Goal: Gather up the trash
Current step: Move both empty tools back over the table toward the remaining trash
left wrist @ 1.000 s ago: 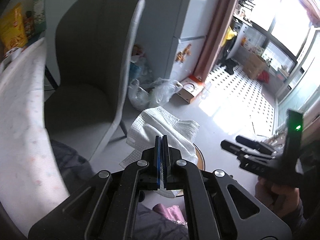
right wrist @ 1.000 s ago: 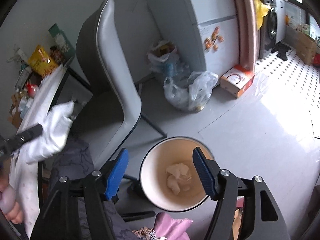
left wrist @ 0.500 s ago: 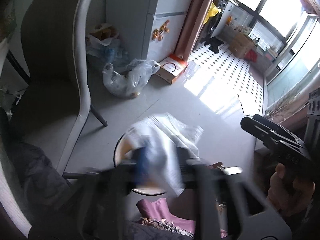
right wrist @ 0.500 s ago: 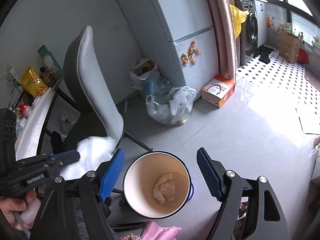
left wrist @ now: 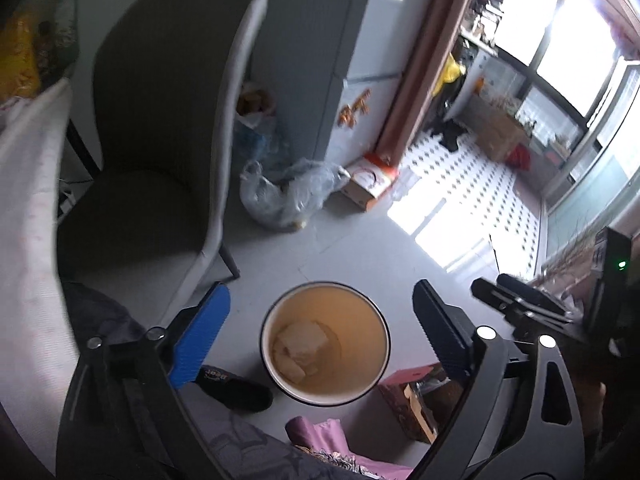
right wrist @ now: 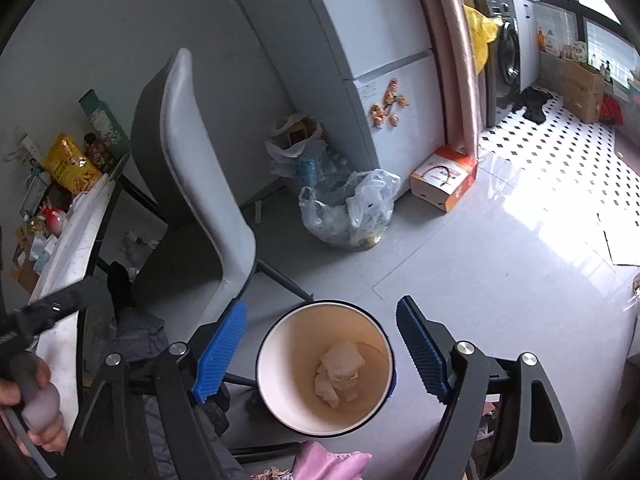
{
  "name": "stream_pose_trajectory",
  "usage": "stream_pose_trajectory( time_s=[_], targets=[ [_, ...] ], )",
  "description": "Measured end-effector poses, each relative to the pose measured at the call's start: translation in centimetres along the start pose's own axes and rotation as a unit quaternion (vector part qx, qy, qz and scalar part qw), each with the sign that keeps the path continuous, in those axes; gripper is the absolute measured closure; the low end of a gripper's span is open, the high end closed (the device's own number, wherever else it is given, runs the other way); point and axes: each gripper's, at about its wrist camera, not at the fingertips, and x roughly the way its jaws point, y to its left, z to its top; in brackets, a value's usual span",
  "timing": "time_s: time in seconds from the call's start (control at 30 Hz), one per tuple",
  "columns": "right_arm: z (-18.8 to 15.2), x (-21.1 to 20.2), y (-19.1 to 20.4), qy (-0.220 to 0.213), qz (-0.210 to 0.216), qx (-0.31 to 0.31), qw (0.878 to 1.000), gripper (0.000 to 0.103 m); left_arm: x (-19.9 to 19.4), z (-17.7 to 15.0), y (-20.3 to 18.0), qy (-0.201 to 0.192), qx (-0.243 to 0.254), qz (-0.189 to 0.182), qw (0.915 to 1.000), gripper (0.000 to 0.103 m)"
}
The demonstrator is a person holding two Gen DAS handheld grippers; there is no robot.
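A round cream bin (left wrist: 325, 344) stands on the grey floor, with crumpled white tissues (left wrist: 300, 350) lying at its bottom. It also shows in the right wrist view (right wrist: 325, 368), tissues (right wrist: 338, 372) inside. My left gripper (left wrist: 320, 332) is open and empty above the bin, its blue-padded fingers (left wrist: 200, 336) spread wide either side. My right gripper (right wrist: 322, 352) is open and empty above the same bin. The right gripper shows at the right edge of the left wrist view (left wrist: 520, 304); the left one shows at the left edge of the right wrist view (right wrist: 52, 308).
A grey chair (right wrist: 200, 184) stands left of the bin beside a white-clothed table (right wrist: 76, 240) with snack packets. A clear plastic bag (right wrist: 352, 212), a cardboard box (right wrist: 444, 178) and a fridge (right wrist: 360, 52) are beyond. A black slipper (left wrist: 232, 386) lies by the bin.
My left gripper was shut on a white tissue a second ago. It swung over the bin, opened, and the tissue now lies in the bin. The right gripper stayed open.
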Motion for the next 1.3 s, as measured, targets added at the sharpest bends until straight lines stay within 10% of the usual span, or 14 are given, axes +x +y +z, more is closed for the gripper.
stream_pose_trajectory(
  time_s=[0.13, 0.53, 1.3],
  targets=[
    [0.2, -0.9, 3.3, -0.021, 0.016, -0.032, 0.999, 0.008, -3.5, 0.2, 1.7, -0.044, -0.021, 0.015, 0.9987, 0.007],
    [0.9, -3.2, 13.1, -0.058, 0.050, -0.095, 0.993, 0.008, -12.8, -1.5, 7.2, -0.151, -0.065, 0.073, 0.9837, 0.006],
    [-2.2, -6.3, 28.6, -0.064, 0.134, -0.206, 0.967, 0.007, -24.4, -9.4, 17.5, -0.285, -0.174, 0.149, 0.9308, 0.006]
  ],
)
